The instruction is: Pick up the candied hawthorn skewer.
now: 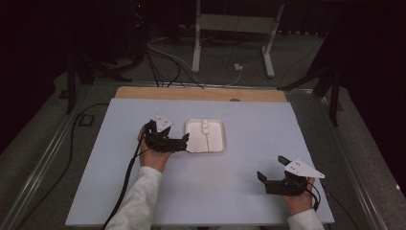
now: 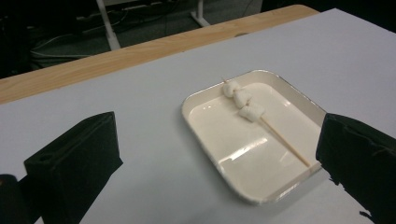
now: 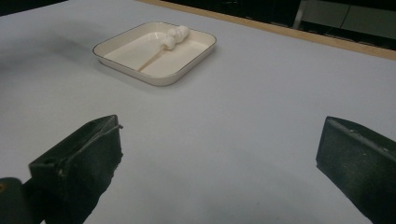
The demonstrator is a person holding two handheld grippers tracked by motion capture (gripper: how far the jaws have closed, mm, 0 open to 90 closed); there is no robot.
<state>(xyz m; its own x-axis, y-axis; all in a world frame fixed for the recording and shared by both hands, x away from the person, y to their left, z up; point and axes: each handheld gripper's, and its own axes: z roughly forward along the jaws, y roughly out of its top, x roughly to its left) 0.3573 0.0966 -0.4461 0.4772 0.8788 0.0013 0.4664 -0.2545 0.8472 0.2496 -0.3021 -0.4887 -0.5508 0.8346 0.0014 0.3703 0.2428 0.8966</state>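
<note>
Here left gripper [image 1: 184, 139] touches tray [image 1: 221, 143] edge.

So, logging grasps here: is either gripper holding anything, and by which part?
Nothing is held. The left gripper is open beside the tray; the right gripper is open over bare table.

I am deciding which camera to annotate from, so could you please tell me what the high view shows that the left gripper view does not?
High view alone: the person's hands, the left gripper beside the tray's near-left edge and the right gripper apart near the table's front right, plus the floor cables and white stand. Left gripper view alone: three separate marshmallows on the wooden skewer, and the left gripper's open jaws up close. Both share the cream tray on the pale tabletop.
</note>
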